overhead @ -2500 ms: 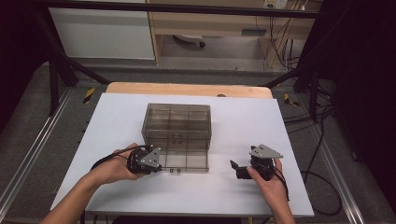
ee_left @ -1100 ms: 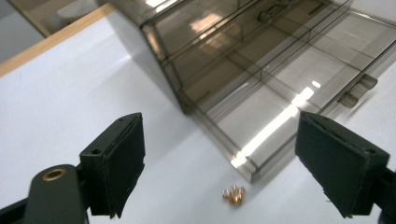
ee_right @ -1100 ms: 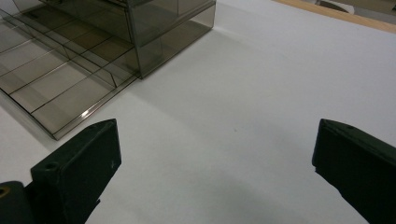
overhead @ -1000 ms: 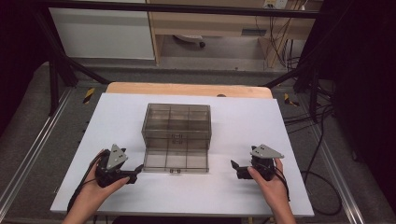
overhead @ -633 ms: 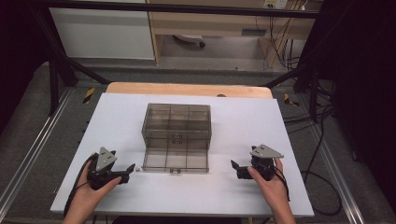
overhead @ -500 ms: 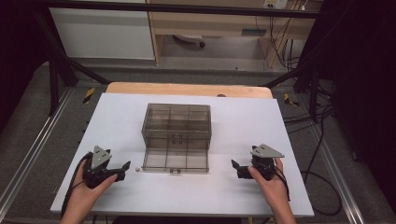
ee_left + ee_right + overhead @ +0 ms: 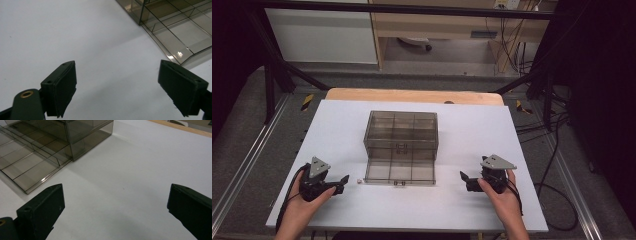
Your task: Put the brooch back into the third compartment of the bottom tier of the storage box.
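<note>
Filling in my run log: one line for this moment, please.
left hand-held gripper: open, empty | right hand-held gripper: open, empty | compartment box: lid open

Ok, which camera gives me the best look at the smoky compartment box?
The high view: it shows the whole compartment box, lid folded flat toward the person. The left gripper view catches one lid corner; the right gripper view shows the box's side and lid.

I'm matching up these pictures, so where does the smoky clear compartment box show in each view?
High view: compartment box at table centre, lid folded toward the person.
Left gripper view: upper right corner.
Right gripper view: upper left.
Shared landmark: the flat lid's front edge.
</note>
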### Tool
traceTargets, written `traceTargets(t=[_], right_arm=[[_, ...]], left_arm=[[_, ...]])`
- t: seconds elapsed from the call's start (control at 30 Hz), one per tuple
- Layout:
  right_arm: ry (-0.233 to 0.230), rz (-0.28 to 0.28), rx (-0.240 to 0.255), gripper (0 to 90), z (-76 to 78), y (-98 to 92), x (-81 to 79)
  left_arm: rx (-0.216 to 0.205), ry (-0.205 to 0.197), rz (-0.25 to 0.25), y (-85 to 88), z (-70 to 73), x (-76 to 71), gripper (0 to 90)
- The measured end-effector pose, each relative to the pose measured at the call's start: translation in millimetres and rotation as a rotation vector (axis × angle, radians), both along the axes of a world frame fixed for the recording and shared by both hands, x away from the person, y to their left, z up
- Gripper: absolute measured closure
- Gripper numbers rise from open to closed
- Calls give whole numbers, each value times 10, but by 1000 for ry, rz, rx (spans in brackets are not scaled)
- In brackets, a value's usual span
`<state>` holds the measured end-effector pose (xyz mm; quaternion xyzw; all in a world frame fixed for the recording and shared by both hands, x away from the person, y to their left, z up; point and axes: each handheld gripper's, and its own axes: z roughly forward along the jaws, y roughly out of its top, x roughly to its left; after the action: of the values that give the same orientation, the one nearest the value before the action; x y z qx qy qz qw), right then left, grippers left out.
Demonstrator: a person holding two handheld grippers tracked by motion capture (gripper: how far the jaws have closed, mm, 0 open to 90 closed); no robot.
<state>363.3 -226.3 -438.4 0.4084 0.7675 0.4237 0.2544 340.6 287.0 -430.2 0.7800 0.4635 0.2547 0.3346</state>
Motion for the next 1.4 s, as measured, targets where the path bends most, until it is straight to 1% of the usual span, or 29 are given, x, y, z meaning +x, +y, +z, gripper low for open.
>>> traceTargets(t=[0.03, 0.13, 0.27, 0.3, 0.33, 0.37, 0.4, 0.43, 0.47, 0.5, 0.53, 0.6, 0.63, 0.67, 0.7, 0.73, 0.77, 0.8, 0.93, 0.97, 1.1, 1.17, 1.2, 1.27, 1.3, 1.37, 1.4], right_arm=[[0, -1, 0, 17, 0, 1, 1], [4, 1, -3, 17, -6, 7, 4], [6, -2, -6, 17, -10, 5, 4], [6, -2, -6, 17, -10, 5, 4], [9, -2, -7, 17, -14, 3, 9], [9, -2, -7, 17, -14, 3, 9], [10, -6, -11, 17, -18, 4, 14], [10, -6, -11, 17, -18, 4, 14], [10, -6, -11, 17, -18, 9, 14], [10, -6, -11, 17, -18, 9, 14], [8, -4, -14, 17, -16, 13, 11], [7, -2, -16, 17, -15, 14, 10], [7, -2, -16, 17, -15, 14, 9], [7, -3, -15, 17, -15, 13, 9], [7, -3, -15, 17, -15, 13, 9], [7, -3, -14, 18, -16, 12, 11], [8, -4, -14, 17, -18, 12, 12], [10, -6, -14, 17, -18, 12, 11], [11, -7, -13, 17, -19, 8, 11], [11, -7, -13, 17, -19, 8, 11], [9, -4, -17, 17, -21, 18, 15], [10, -1, -17, 17, -20, 26, 12], [9, 0, -19, 17, -21, 26, 11], [9, 0, -17, 17, -21, 25, 11], [9, 0, -18, 18, -22, 23, 13], [11, -2, -17, 17, -22, 22, 14], [11, -1, -17, 17, -22, 23, 14]], left_arm=[[-13, 13, 1, -7, -3, 2, 158], [-5, 23, 2, -28, -5, 6, 166], [3, 34, -3, -61, -17, 10, 219], [7, 38, -9, -78, -23, 12, 219], [-1, 53, -38, -125, -38, 13, 279], [-1, 53, -38, -125, -38, 13, 301], [-10, 62, -54, -155, -46, 14, 320], [-3, 64, -69, -184, -51, 11, 320], [5, 66, -92, -244, -63, 8, 370], [5, 66, -92, -244, -63, 8, 382], [11, 72, -111, -294, -76, 9, 394], [8, 73, -116, -314, -83, 11, 410], [5, 77, -126, -328, -89, 14, 435], [5, 83, -146, -361, -109, 20, 496], [5, 83, -146, -361, -109, 20, 508], [14, 87, -155, -376, -117, 22, 508], [18, 90, -163, -387, -123, 22, 527], [19, 91, -167, -394, -124, 21, 563], [13, 90, -183, -399, -134, 29, 637], [15, 91, -188, -404, -142, 31, 637], [18, 101, -203, -423, -170, 41, 697], [24, 95, -203, -431, -173, 40, 705], [24, 91, -206, -435, -172, 39, 735], [42, 85, -210, -453, -177, 38, 744], [44, 82, -212, -458, -179, 39, 752], [44, 82, -216, -457, -179, 43, 782], [35, 87, -226, -448, -181, 49, 799]])
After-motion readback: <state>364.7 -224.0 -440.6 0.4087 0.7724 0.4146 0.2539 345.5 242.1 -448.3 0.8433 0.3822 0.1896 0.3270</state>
